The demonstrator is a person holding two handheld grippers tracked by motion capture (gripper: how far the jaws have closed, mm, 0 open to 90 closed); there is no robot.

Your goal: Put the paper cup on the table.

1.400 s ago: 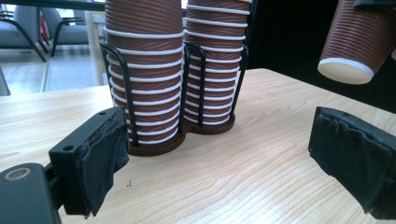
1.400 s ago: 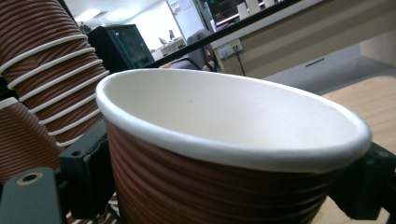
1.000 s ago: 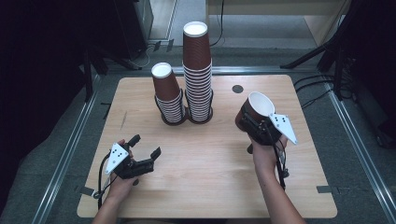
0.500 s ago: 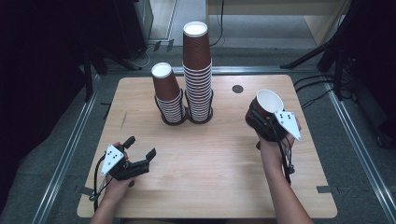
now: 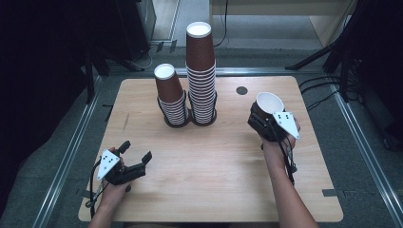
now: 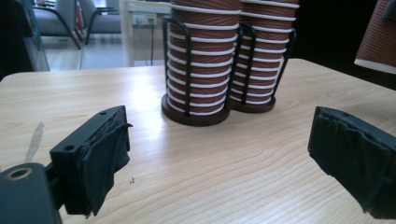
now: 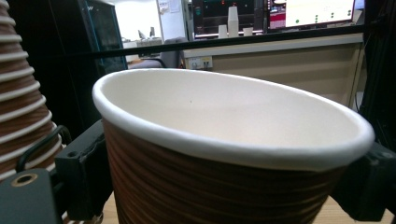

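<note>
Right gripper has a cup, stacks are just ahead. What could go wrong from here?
1. The right gripper squeezes the single cup by its paper wall; a harder grip may crush it.
2. The tall stack rises well above its wire holder; a bump from the cup could topple it, maybe onto the short stack.
3. The left gripper sits open and far back, too far to steady either stack.
</note>
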